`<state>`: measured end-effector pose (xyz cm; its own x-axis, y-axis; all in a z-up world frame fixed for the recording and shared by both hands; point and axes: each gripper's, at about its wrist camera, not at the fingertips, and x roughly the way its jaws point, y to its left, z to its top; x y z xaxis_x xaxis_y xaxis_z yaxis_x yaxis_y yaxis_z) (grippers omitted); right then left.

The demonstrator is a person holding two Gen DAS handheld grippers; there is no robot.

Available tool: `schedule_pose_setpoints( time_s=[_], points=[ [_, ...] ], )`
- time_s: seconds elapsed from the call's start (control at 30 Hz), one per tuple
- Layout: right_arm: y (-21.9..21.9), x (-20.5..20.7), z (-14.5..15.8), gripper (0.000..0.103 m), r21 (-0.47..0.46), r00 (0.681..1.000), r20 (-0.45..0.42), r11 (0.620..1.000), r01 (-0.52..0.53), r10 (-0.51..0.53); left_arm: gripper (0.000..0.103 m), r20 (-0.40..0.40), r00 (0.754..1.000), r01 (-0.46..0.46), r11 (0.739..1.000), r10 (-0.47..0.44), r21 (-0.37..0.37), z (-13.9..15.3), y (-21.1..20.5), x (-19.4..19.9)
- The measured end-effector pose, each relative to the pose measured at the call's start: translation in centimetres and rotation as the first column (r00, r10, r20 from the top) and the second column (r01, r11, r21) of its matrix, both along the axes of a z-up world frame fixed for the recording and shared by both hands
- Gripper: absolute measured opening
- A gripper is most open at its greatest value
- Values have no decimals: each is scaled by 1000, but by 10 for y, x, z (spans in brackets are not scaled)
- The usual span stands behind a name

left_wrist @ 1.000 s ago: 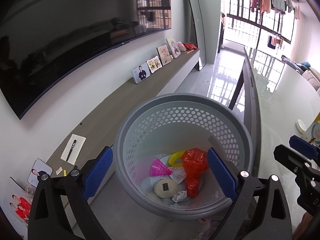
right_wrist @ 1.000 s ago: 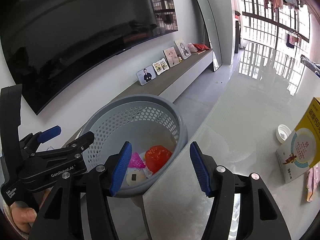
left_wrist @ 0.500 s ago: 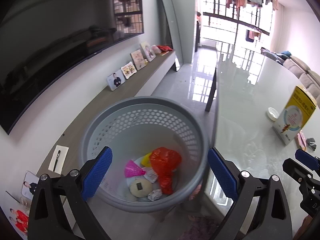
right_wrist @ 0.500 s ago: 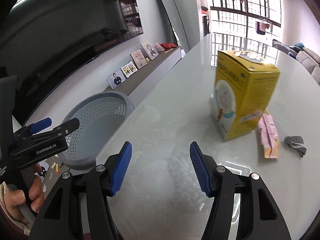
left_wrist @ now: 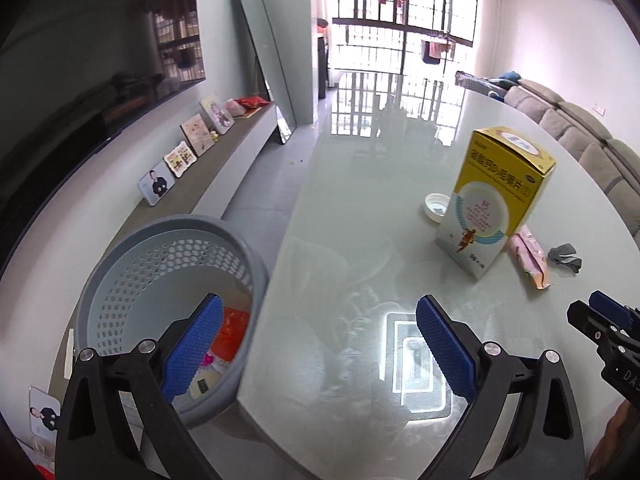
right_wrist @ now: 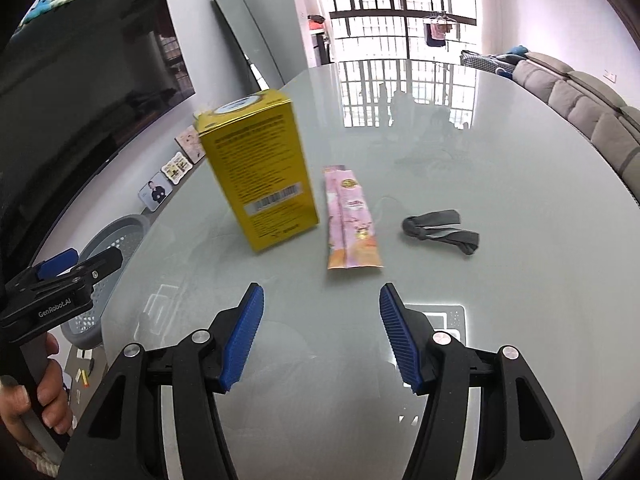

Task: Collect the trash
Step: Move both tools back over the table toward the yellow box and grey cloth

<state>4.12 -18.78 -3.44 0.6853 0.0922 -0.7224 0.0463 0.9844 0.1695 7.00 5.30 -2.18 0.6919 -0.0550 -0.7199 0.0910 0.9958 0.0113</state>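
Note:
A grey perforated waste basket [left_wrist: 120, 268] stands beside the glossy white table [left_wrist: 360, 200], with red and other trash inside. On the table stand a yellow box [right_wrist: 260, 172], a pink wrapper [right_wrist: 352, 224], a grey crumpled scrap [right_wrist: 440, 230] and a white cap [left_wrist: 436, 208]. My left gripper [left_wrist: 316, 340] is open and empty, straddling the basket rim and the table edge. My right gripper [right_wrist: 320, 336] is open and empty above the table, just short of the pink wrapper. The box [left_wrist: 496, 200] and wrapper [left_wrist: 528, 256] also show in the left wrist view.
A low grey console [left_wrist: 224, 164] with photo frames runs along the left wall under a large dark TV [left_wrist: 80, 92]. A mirror [left_wrist: 264, 60] leans at its far end. A grey sofa [right_wrist: 580, 100] stands at the right. The basket [right_wrist: 104, 248] shows left of the table.
Both grippers have swung right, from over the basket to over the table. The box, wrapper and grey scrap have come into close view. Both stay open and empty.

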Motion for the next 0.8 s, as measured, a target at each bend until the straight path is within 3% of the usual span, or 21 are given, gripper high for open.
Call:
schedule_pose_setpoints(
  time_s=[0.33, 0.8],
  points=[
    [-56, -6, -8, 58, 14, 994, -1, 994, 112, -112, 95, 5, 994, 113, 993, -113, -19, 0, -54, 22],
    [-84, 10, -17, 58, 52, 988, -31, 986, 156, -154, 95, 33, 980, 198, 980, -198, -9, -1, -101, 45]
  ],
)
